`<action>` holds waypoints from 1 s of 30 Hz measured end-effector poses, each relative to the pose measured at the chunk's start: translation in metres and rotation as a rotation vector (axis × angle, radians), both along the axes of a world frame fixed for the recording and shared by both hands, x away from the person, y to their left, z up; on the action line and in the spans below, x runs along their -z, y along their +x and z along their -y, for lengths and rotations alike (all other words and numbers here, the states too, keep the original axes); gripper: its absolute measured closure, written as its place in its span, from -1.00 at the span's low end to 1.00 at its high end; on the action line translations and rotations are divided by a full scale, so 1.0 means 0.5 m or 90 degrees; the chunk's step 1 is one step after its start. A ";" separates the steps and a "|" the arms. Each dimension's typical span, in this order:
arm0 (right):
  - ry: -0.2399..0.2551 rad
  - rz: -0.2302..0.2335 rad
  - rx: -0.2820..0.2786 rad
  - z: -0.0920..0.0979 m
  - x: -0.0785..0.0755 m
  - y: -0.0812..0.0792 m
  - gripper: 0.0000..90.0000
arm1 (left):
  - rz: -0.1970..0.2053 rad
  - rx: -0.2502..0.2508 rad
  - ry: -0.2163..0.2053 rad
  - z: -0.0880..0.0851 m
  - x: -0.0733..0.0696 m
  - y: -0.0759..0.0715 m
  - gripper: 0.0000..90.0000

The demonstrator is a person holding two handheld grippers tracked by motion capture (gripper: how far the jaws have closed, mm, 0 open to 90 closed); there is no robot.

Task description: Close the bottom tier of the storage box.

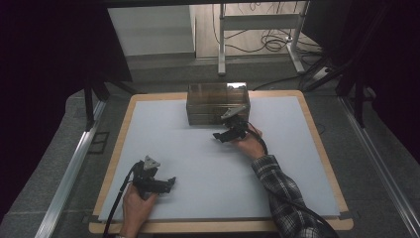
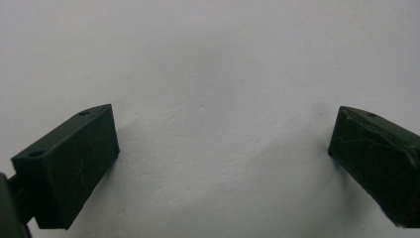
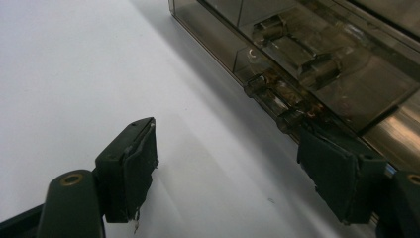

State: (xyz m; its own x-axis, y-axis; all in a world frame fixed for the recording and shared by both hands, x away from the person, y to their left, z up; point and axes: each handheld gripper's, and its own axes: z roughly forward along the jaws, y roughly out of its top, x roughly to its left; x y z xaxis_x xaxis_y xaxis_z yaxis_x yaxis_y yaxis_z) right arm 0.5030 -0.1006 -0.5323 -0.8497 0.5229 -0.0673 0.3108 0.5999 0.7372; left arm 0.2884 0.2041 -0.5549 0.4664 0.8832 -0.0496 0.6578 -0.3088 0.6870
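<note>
Sitting just beyond open right gripper [image 3: 228, 163]: clear box [image 3: 317, 64].

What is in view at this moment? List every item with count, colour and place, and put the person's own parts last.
box: one, smoky clear brown with inner compartments, at the far middle of the mat, just beyond the right tongs.
mat: one, pale grey-white, covers most of the table top.
table: one, light wood edge around the mat.
metal frame: one, grey, on the floor beyond the table, with dark cables by it.
left tongs: one, black, near left of the mat, jaws wide apart with nothing between them.
right tongs: one, black, by the front of the box, jaws apart, nothing held.
left hand: one, near edge.
right hand: one, with a plaid sleeve.
</note>
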 end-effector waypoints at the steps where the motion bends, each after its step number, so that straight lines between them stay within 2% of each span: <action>1: -0.001 0.001 0.001 0.000 0.000 0.001 -0.49 | 0.000 0.000 0.000 0.000 0.000 0.000 -1.00; 15: -0.011 0.005 -0.001 -0.003 0.000 0.003 -0.51 | 0.000 0.000 0.000 0.000 0.000 0.000 -1.00; 30: -0.029 0.017 -0.006 -0.006 -0.003 -0.013 -0.53 | 0.000 0.000 -0.001 0.000 0.000 0.000 -1.00</action>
